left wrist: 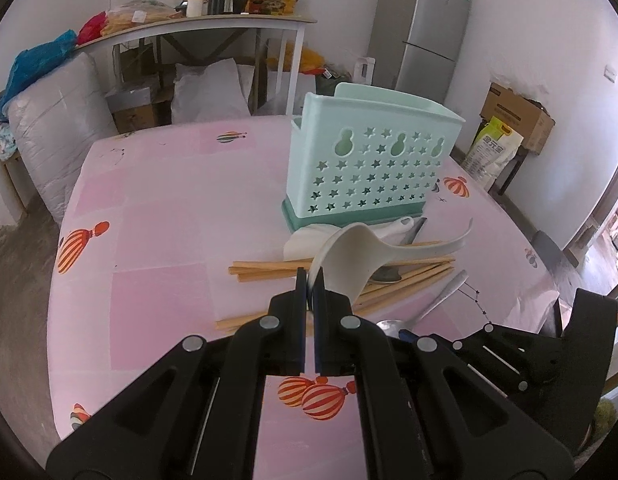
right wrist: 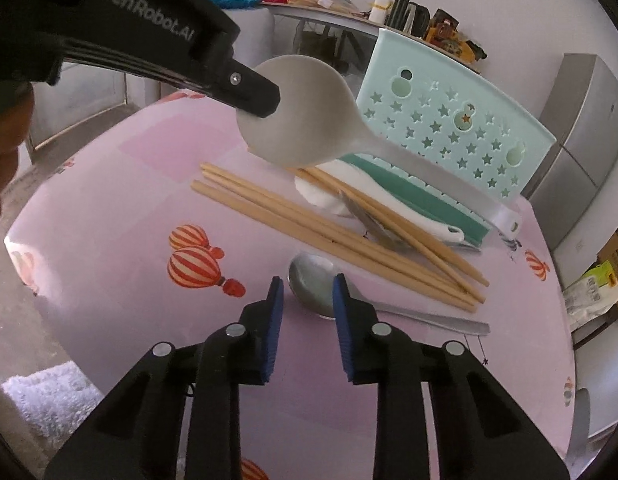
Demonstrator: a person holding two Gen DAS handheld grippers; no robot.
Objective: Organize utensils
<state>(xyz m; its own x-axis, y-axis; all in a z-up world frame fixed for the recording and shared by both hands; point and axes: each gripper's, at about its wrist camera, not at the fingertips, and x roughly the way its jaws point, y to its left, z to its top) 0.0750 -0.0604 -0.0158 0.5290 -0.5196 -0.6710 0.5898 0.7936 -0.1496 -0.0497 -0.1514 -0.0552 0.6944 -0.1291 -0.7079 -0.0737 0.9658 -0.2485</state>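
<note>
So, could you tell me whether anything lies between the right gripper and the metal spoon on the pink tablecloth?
Nothing visible does. The right gripper sits directly over the shiny metal spoon, its bowl showing between the open jaws. The wooden chopsticks lie beyond it, apart from the bowl.

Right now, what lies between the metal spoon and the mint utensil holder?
A row of wooden chopsticks and a white paddle lie between metal spoon and mint utensil holder, clearest in the right wrist view.

Your pink bench (right wrist: pixel 109 208) with red-striped balloon print, mint star-punched utensil holder (left wrist: pixel 373 160), white rice paddle (right wrist: pixel 305 120), tan chopsticks (right wrist: pixel 309 220), silver spoon (right wrist: pixel 313 288).
</note>
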